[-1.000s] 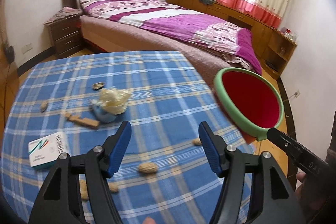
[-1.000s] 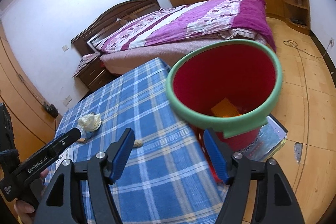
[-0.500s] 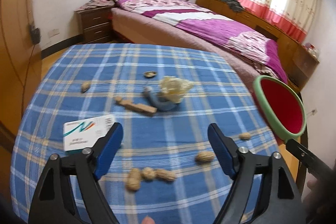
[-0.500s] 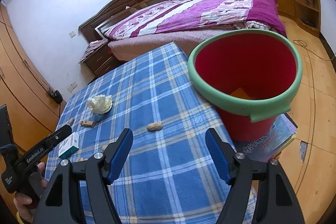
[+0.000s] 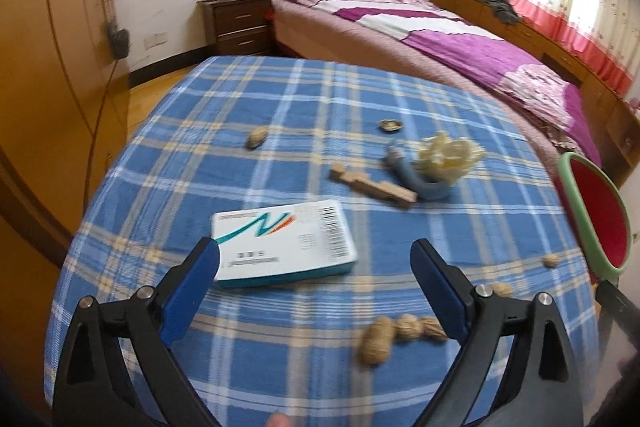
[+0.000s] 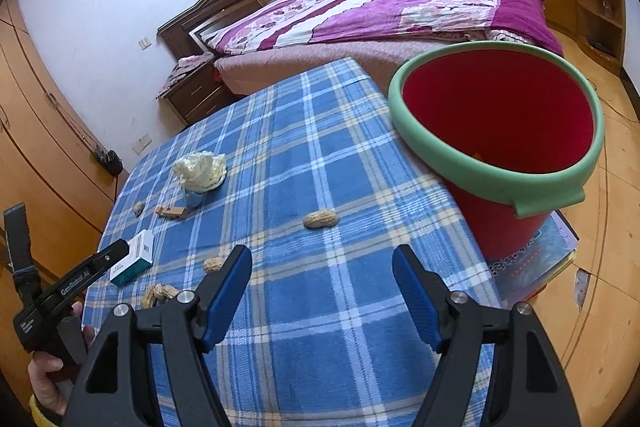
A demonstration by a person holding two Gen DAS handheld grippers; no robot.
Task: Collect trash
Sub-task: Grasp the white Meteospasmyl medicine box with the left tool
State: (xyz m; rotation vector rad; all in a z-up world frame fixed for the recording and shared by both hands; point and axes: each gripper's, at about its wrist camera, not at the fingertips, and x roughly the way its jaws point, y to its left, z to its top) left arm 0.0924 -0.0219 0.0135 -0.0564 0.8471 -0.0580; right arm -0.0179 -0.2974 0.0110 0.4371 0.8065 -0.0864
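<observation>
Fingers, left (image 5: 314,267): we have just been spreading them wide; nothing is pinched, and the white box (image 5: 284,242) lies just ahead, at eleven o'clock.
Fingers, right (image 6: 322,269): we hold them spread and empty over the checked surface (image 6: 320,307).
Peanuts (image 5: 400,333): near, at five o'clock of the box.
Red bucket (image 6: 500,131): beside the surface, at two o'clock from our right fingers.

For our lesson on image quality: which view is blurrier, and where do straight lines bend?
Left wrist view: motion blur smears the peanuts and the wooden block. Right wrist view: sharper, the bucket rim crisp. Both views: fisheye curves the tablecloth stripes and darkens the corners.
</observation>
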